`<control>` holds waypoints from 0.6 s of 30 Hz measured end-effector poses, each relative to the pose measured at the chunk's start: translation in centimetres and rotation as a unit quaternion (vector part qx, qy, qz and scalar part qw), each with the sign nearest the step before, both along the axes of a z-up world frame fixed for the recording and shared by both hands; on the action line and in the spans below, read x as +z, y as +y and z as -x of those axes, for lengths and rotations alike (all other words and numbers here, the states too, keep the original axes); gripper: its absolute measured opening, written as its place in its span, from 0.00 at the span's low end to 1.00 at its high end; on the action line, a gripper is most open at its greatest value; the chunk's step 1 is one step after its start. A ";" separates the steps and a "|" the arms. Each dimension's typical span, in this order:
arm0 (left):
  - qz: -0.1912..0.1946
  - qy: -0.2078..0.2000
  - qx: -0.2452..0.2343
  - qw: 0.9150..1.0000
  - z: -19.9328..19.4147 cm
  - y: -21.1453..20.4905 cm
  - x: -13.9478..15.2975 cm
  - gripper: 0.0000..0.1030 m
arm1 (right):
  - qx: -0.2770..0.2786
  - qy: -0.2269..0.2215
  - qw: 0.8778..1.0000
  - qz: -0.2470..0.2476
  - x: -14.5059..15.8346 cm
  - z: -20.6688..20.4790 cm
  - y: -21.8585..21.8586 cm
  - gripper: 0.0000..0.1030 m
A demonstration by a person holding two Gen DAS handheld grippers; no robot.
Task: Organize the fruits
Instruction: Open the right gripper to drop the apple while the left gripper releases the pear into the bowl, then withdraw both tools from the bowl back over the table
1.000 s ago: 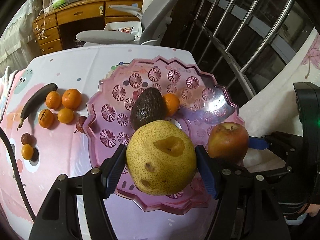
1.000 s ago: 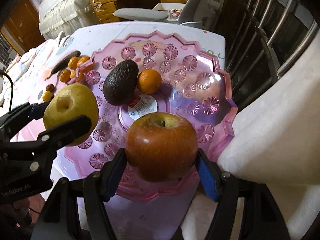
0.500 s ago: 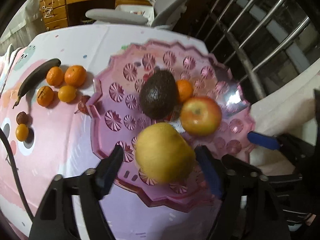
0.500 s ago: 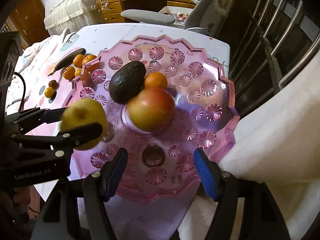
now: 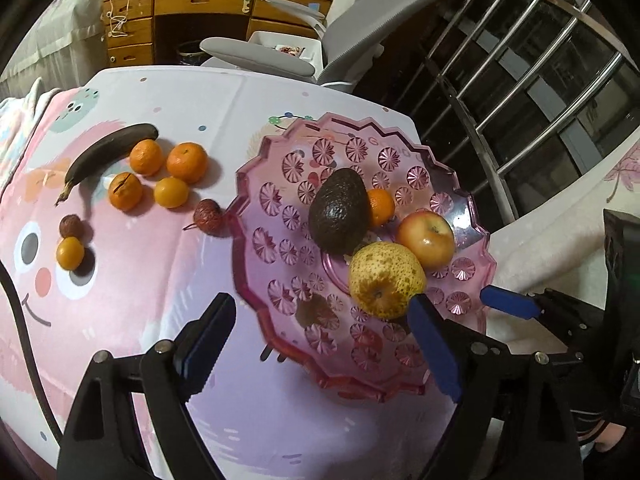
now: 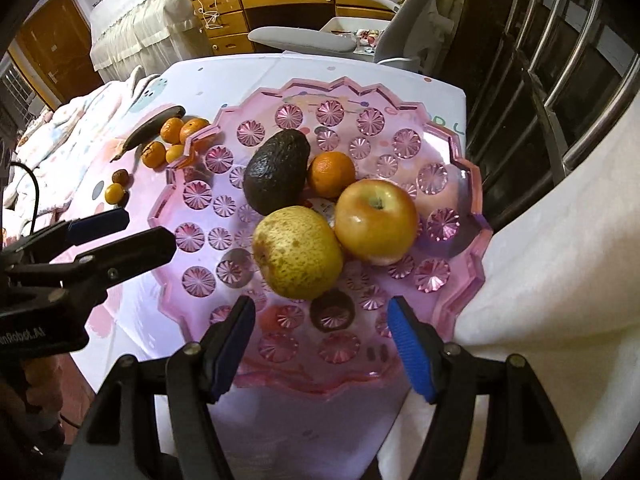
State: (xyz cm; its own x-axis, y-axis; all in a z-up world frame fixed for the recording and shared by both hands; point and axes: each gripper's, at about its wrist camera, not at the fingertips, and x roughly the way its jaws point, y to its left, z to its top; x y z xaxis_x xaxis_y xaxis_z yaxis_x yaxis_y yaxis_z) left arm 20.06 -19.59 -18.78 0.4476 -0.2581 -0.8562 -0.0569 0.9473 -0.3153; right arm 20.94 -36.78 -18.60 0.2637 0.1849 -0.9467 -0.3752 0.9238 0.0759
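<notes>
At 3 o'clock in the left wrist view, the pink tray [image 5: 256, 184] holds a speckled yellow pear [image 5: 385, 280], stem hollow facing 6 o'clock; the avocado [image 5: 338, 210] half hides a mandarin [image 5: 381, 207]. Left gripper [image 5: 322, 340]: jaws opening, empty.

Right wrist view: pear [image 6: 298, 258] touches apple [image 6: 375, 220] at centre. Right gripper [image 6: 322, 338]: jaws apart, empty.

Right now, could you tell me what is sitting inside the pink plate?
The pink plate holds four fruits: an avocado, a small orange, an apple and a pear, clustered at its centre. They cover most of a label under them.
</notes>
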 end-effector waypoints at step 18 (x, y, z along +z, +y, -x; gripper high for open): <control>0.005 0.003 0.032 0.999 7.2 9.2 0.3 0.84 | -0.052 -0.013 0.997 -0.056 1.0 4.8 5.0 0.67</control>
